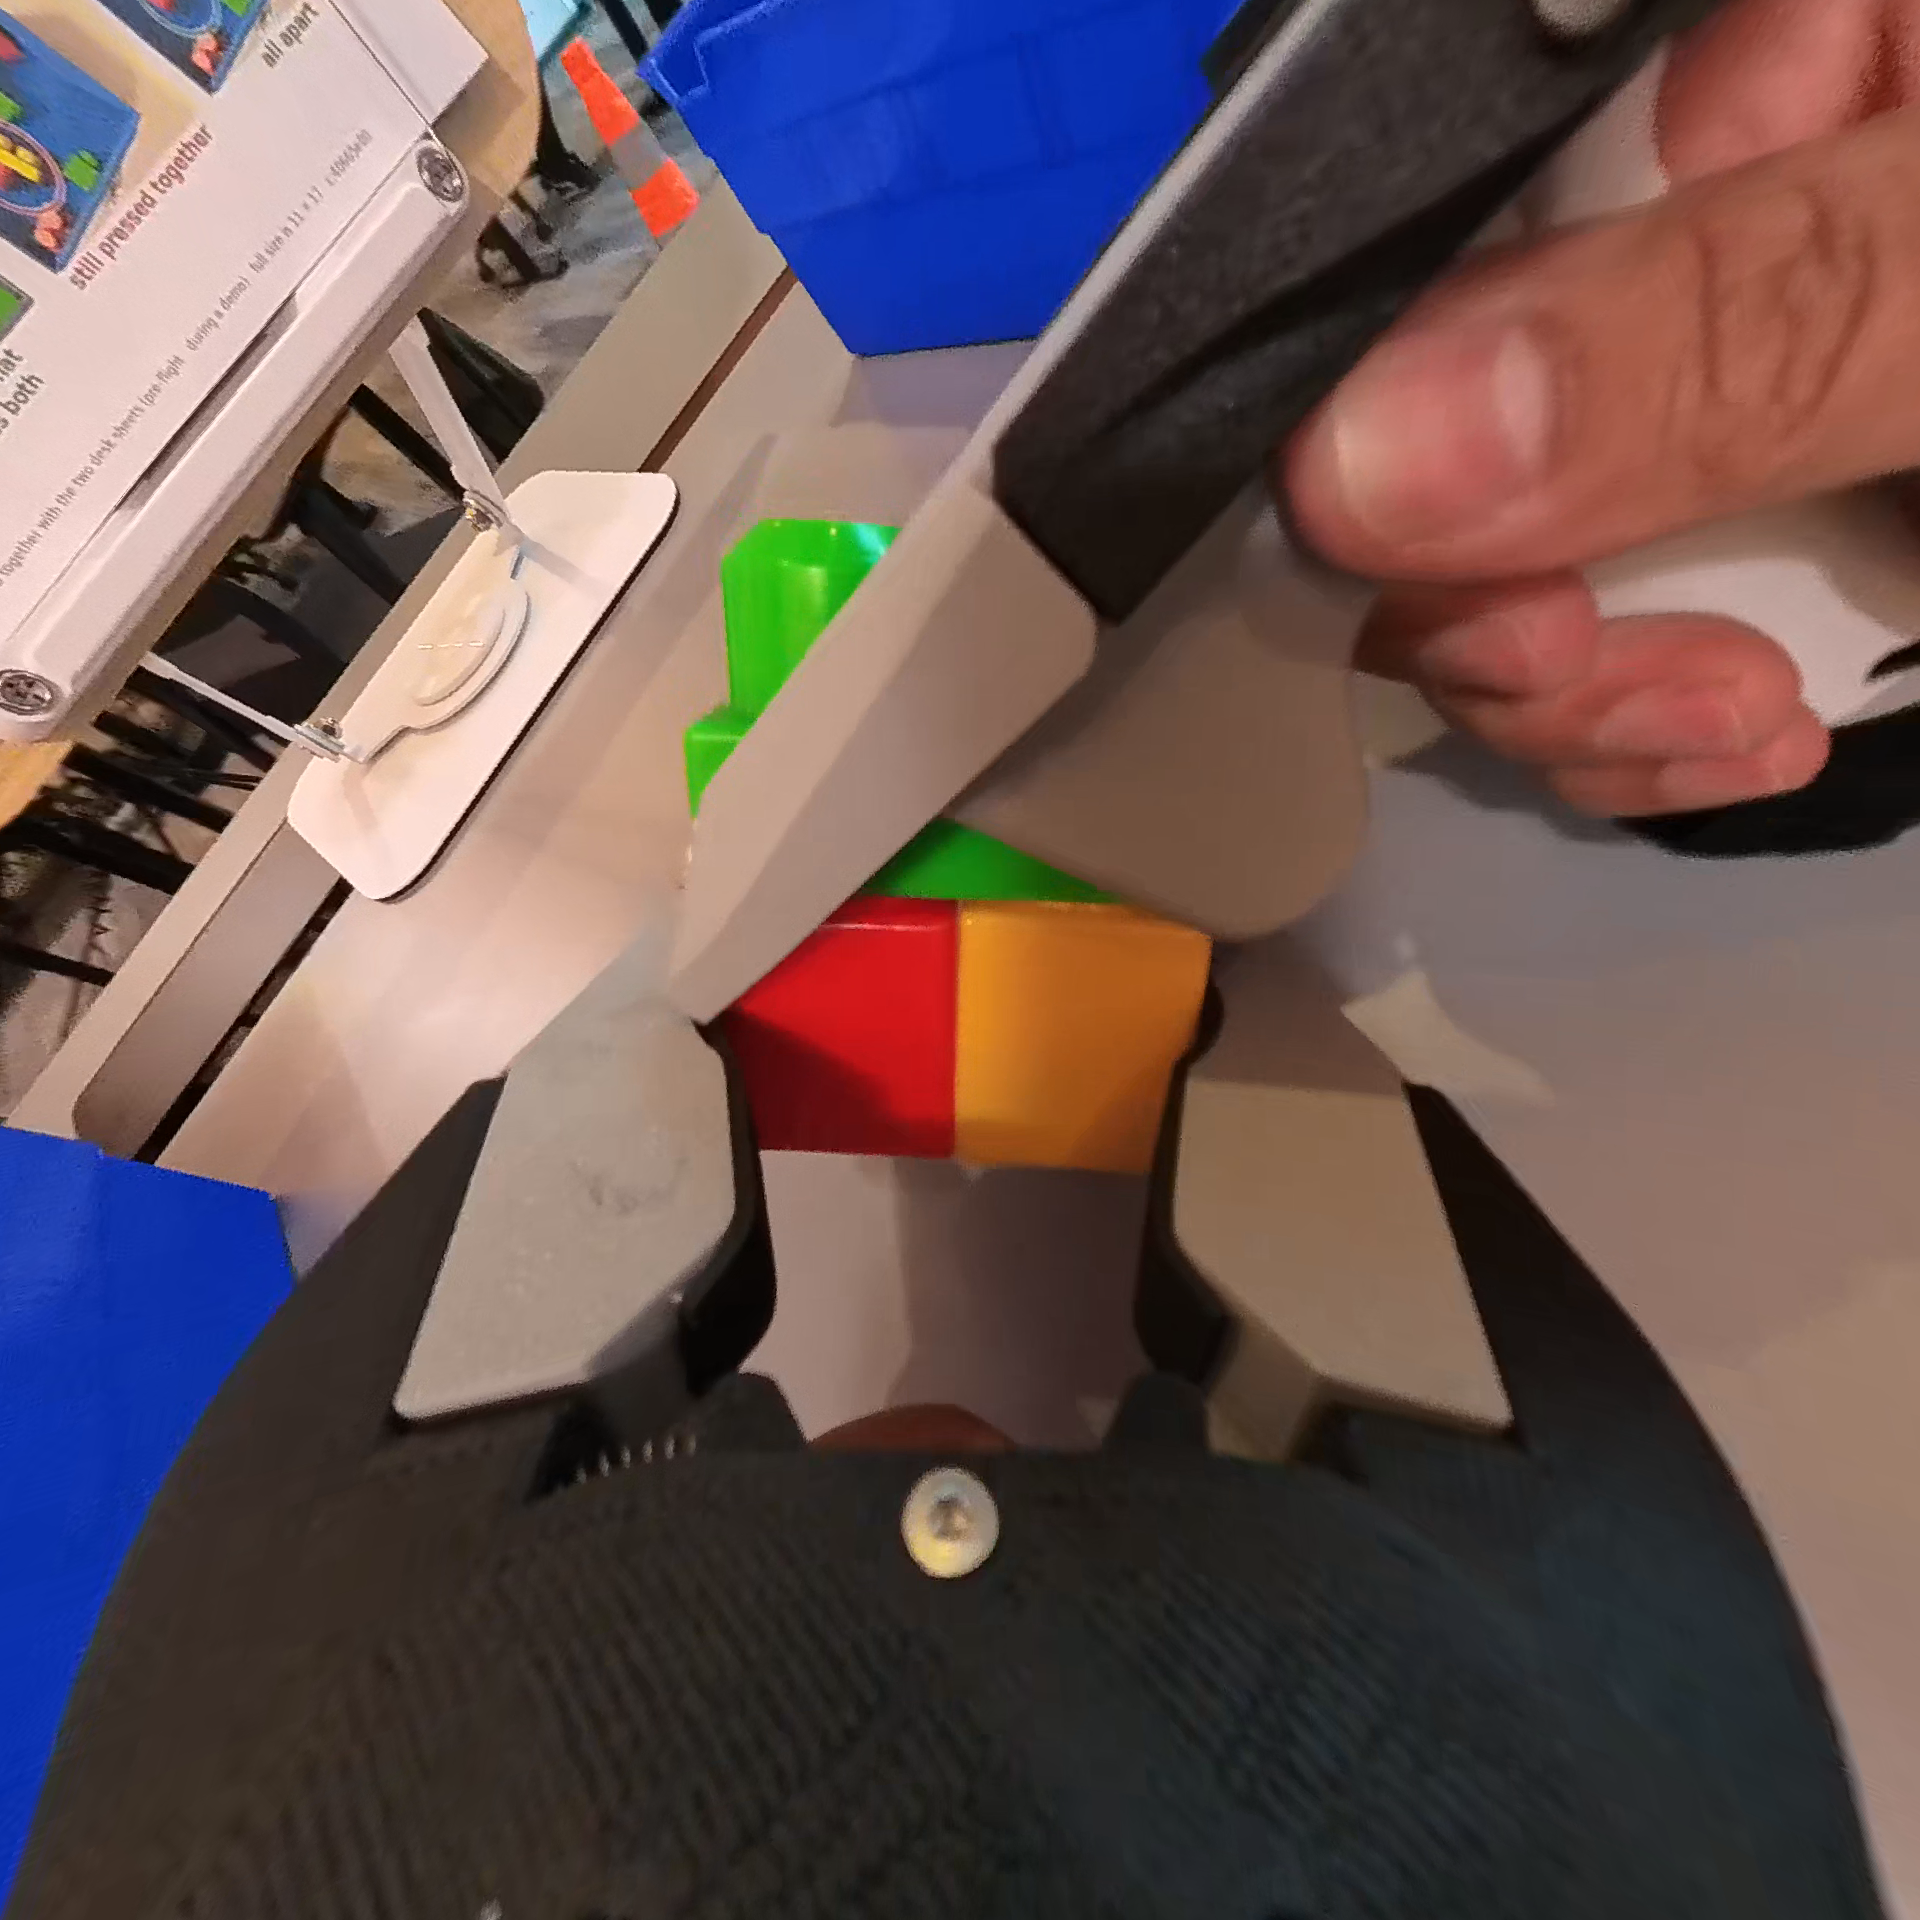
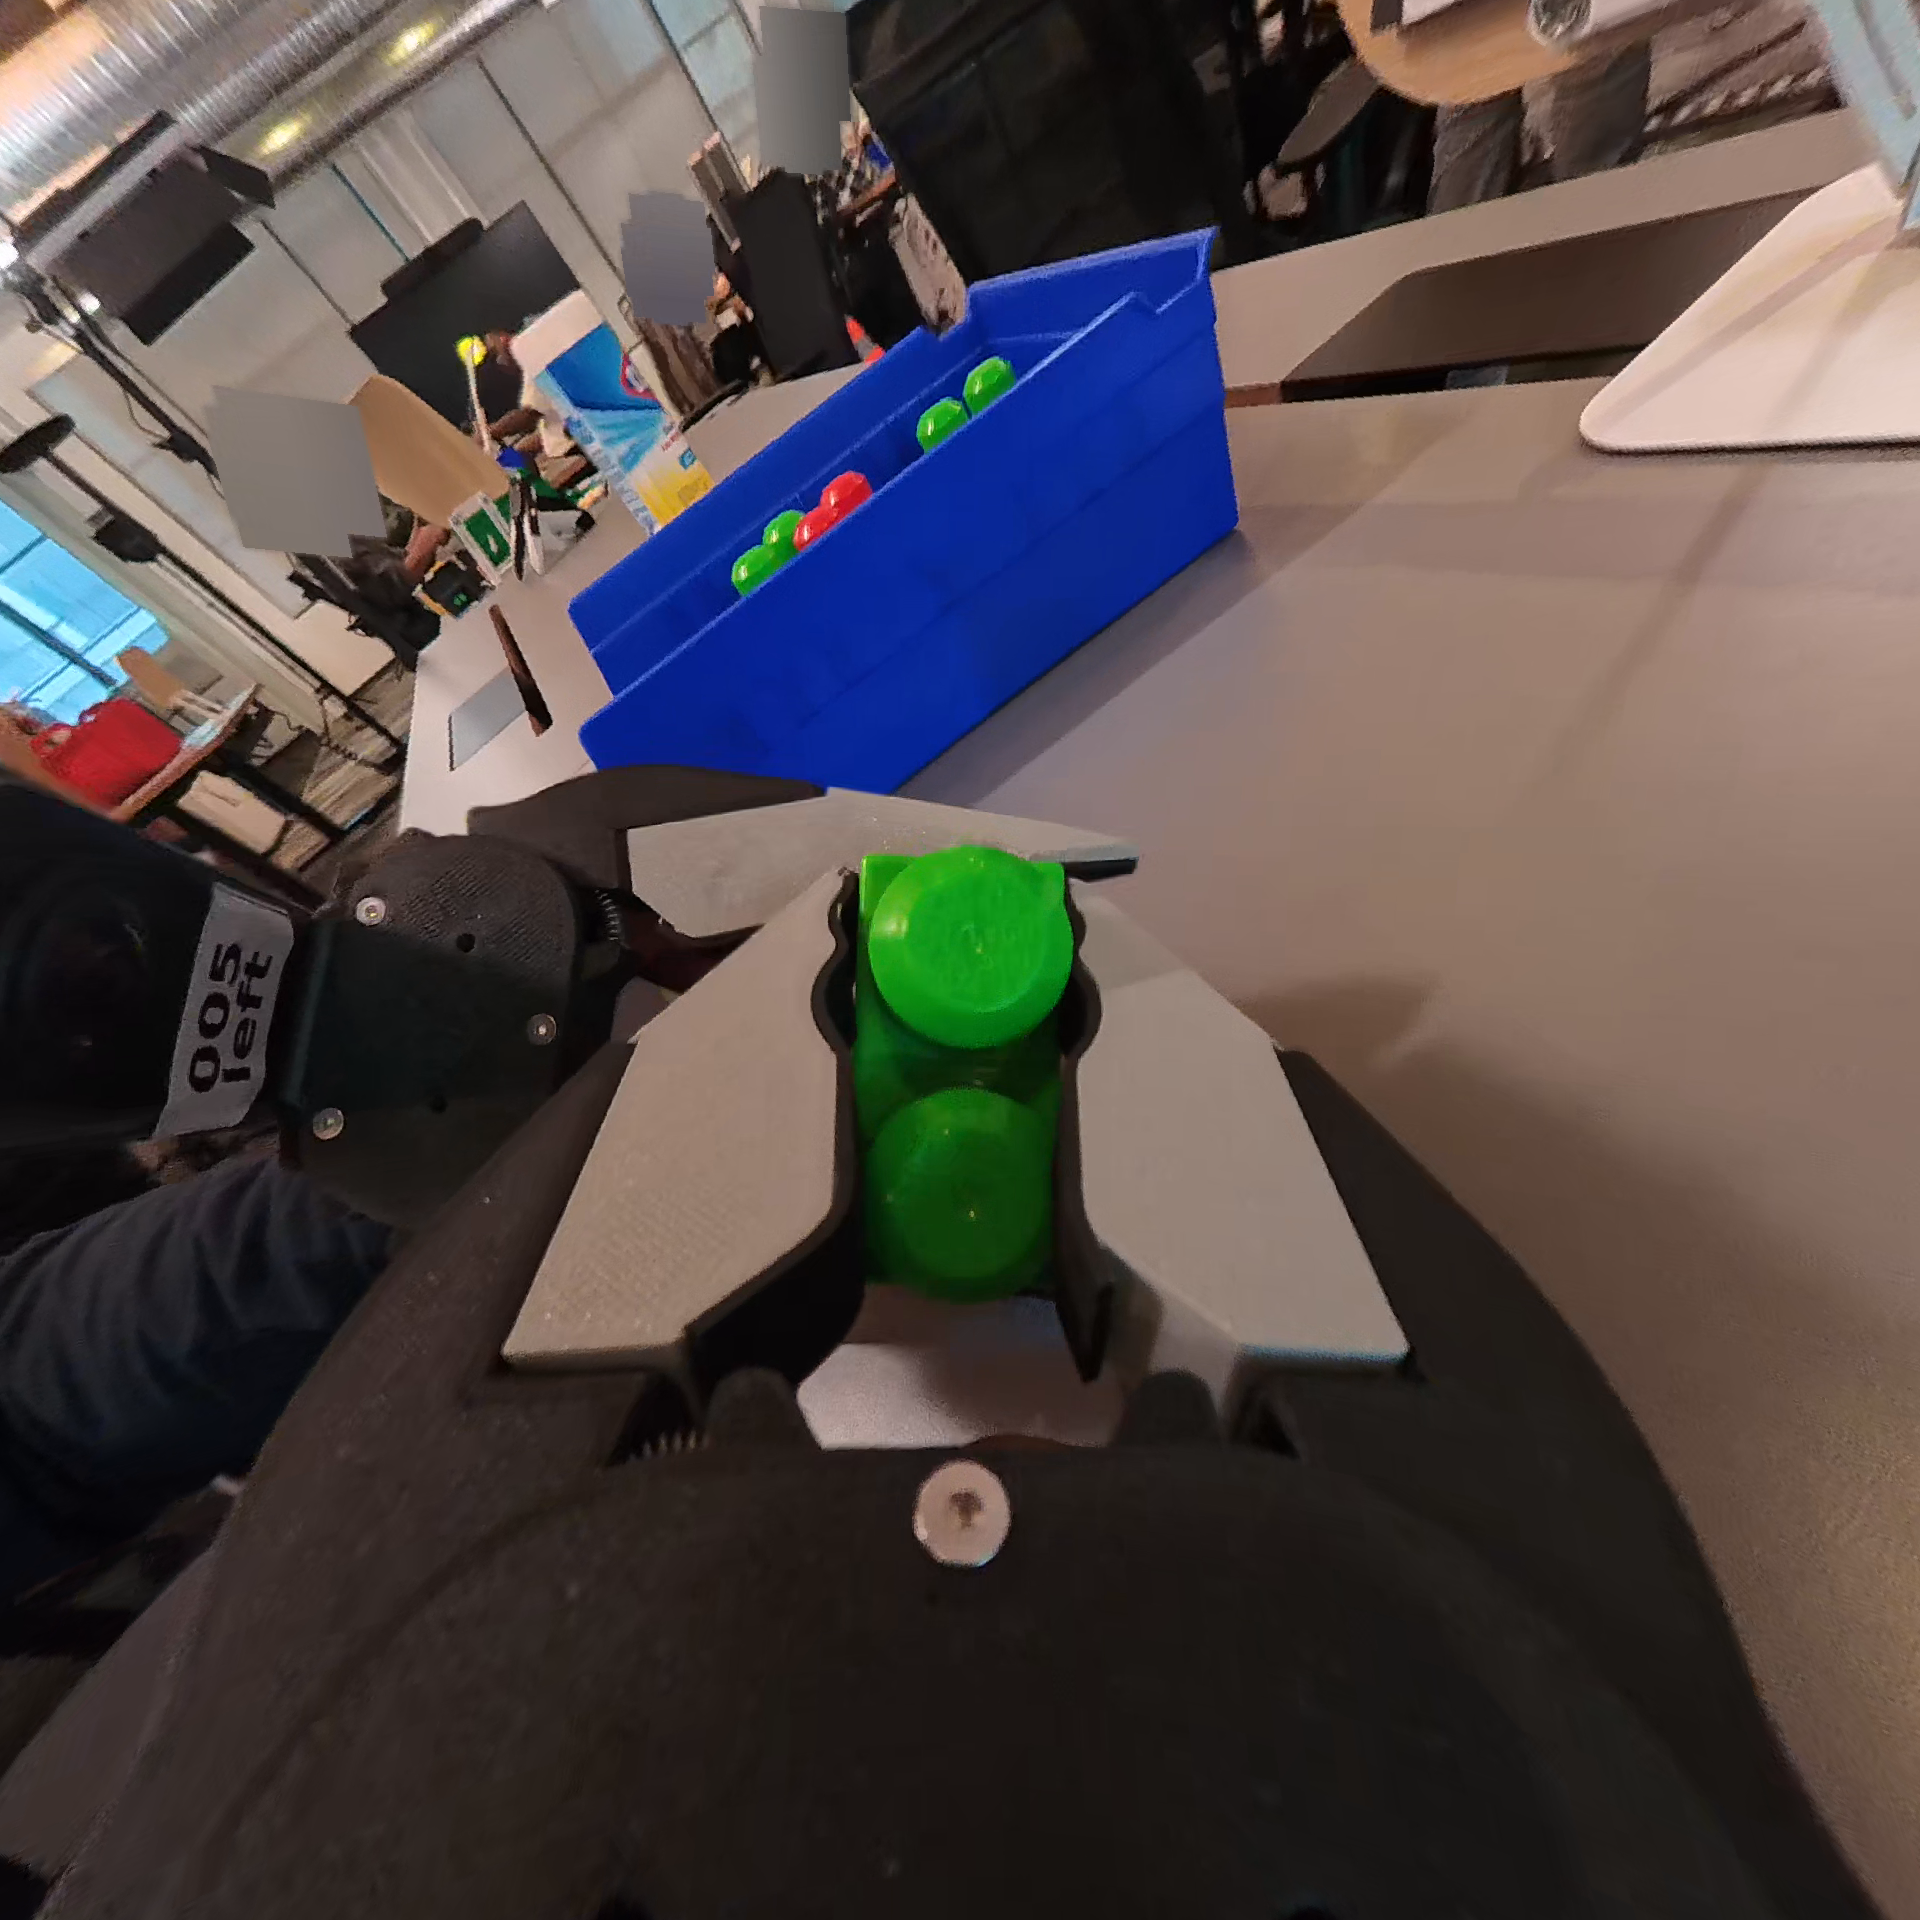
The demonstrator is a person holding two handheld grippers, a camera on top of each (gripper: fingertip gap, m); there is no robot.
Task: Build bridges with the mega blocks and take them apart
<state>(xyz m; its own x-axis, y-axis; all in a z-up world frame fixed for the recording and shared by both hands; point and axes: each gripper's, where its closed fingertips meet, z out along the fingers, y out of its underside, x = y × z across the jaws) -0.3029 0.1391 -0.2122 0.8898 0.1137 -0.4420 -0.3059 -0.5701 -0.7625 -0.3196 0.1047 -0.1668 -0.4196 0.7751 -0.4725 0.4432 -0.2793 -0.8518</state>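
Observation:
In the left wrist view my left gripper (image 1: 961, 1049) is shut on a red block (image 1: 852, 1029) and an orange block (image 1: 1070, 1039) that sit side by side on the grey table (image 1: 1662, 1143). A green block (image 1: 790, 613) lies on top of them. My right gripper (image 1: 977, 873) comes down from the upper right, held by a hand (image 1: 1621, 436), and grips that green block. In the right wrist view my right gripper (image 2: 956, 935) is shut on the green two-stud block (image 2: 961, 1049). The left gripper's body (image 2: 447, 997) shows at the left, and the red and orange blocks are hidden.
A blue bin (image 2: 935, 665) holding loose green and red blocks stands behind the work spot; it also shows in the left wrist view (image 1: 935, 156). A second blue bin (image 1: 125, 1299) is at the left. A sign stand (image 1: 208, 312) with a white base (image 1: 488, 675) stands near the table edge. The white base (image 1: 488, 675) is about 30 centimetres from both grippers' fingertips.

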